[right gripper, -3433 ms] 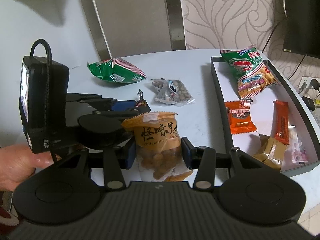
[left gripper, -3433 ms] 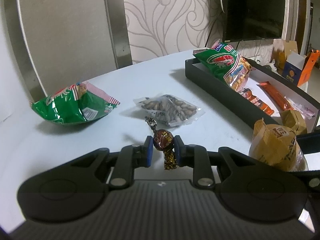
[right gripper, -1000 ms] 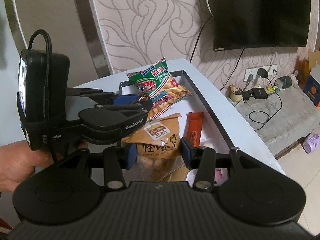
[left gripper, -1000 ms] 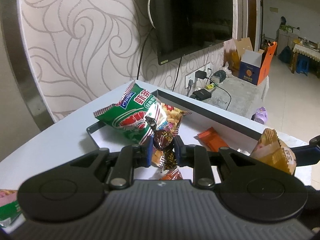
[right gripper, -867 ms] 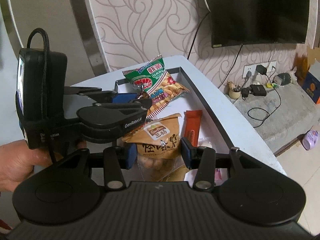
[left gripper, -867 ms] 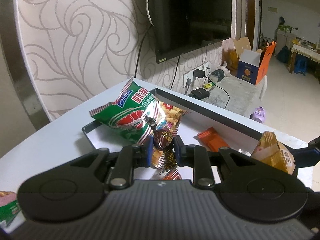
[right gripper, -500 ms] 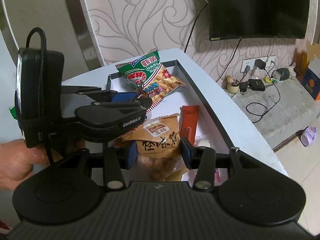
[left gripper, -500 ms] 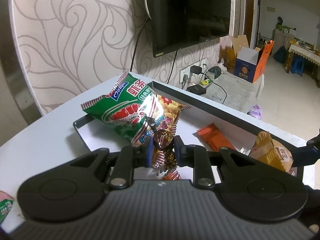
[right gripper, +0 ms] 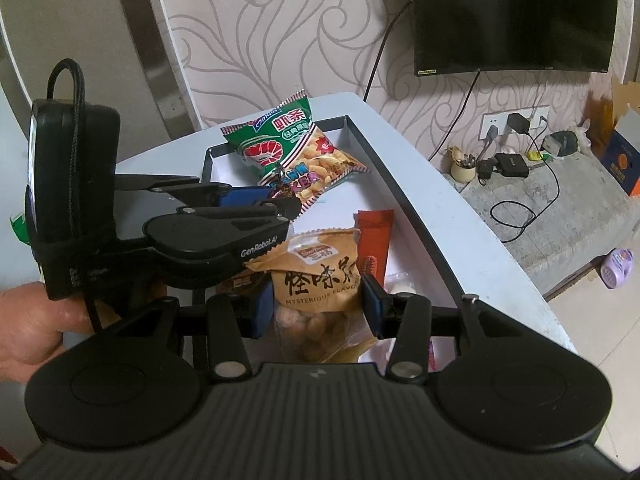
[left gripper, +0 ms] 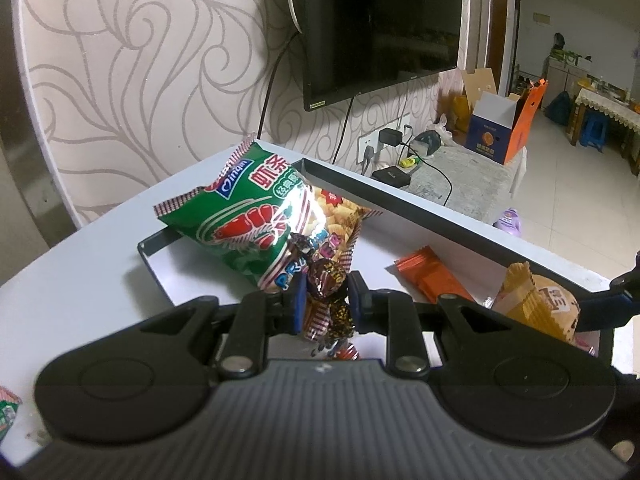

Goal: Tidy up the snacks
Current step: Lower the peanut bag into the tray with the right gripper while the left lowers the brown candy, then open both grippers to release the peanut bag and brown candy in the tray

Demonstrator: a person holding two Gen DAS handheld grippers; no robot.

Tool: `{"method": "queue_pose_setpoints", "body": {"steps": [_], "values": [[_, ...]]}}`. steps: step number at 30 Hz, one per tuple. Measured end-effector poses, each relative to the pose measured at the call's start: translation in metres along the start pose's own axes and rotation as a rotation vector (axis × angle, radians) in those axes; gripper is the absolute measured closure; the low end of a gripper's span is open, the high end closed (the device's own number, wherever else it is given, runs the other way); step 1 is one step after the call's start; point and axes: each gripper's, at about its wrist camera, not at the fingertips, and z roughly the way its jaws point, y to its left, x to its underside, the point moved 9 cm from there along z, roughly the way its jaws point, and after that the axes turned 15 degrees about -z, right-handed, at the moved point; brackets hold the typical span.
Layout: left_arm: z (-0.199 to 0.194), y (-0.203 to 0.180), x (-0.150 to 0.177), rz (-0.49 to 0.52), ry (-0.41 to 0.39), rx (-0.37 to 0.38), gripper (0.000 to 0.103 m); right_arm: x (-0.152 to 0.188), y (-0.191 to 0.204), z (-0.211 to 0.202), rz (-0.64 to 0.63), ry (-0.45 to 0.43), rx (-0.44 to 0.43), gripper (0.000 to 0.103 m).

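A person's hand [right gripper: 28,332] holds the left gripper [left gripper: 326,294], its jaws clamped on a foil-wrapped chocolate candy [left gripper: 327,276]. The candy's twisted tail hangs below the pads. Just beyond the jaws lies a green prawn cracker bag [left gripper: 260,224], leaning on the far corner of a dark-walled tray [left gripper: 400,204]. To the right of those jaws, on the tray's white floor, sits an orange wrapped bar [left gripper: 430,276].

Further right, the right gripper [right gripper: 316,304] has its jaws closed on a tan bag of flavoured nuts [right gripper: 320,276], pads pressing both side edges. The bag hangs over the tray, with a red-orange snack stick [right gripper: 374,240] lying just past the right pad.

Both snacks appear to be mid-delivery, poised above the tray and not yet set down. Next, each gripper likely needs to lower over a bare patch of the floor, clear of the packets already there, then part its jaws.
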Motion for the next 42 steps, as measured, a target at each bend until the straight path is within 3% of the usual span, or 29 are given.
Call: {"method": "queue_pose_setpoints", "body": {"steps": [16,29,31,33,36,39,42], "values": [[0.008,0.001,0.001,-0.014,0.014,-0.007,0.078,-0.003,-0.008,0.01,-0.011,0.007,0.026,0.051],[0.01,0.001,0.003,-0.008,0.026,0.007,0.076,-0.005,-0.006,0.024,-0.101,0.03,0.067,0.051],[0.009,0.002,0.003,-0.005,0.027,0.007,0.072,-0.005,-0.004,0.024,-0.106,0.028,0.062,0.049],[0.007,0.004,0.003,-0.014,0.023,0.01,0.067,-0.006,-0.004,0.023,-0.101,0.018,0.052,0.035],[0.002,0.008,0.002,-0.022,0.013,0.013,0.061,-0.009,-0.004,0.017,-0.086,-0.006,0.042,0.027],[-0.004,0.011,0.002,-0.022,0.005,0.012,0.053,-0.009,-0.003,0.012,-0.078,-0.014,0.031,0.025],[-0.011,0.016,0.005,-0.029,-0.005,0.01,0.052,-0.007,-0.001,0.005,-0.076,-0.024,0.025,0.024]]}}
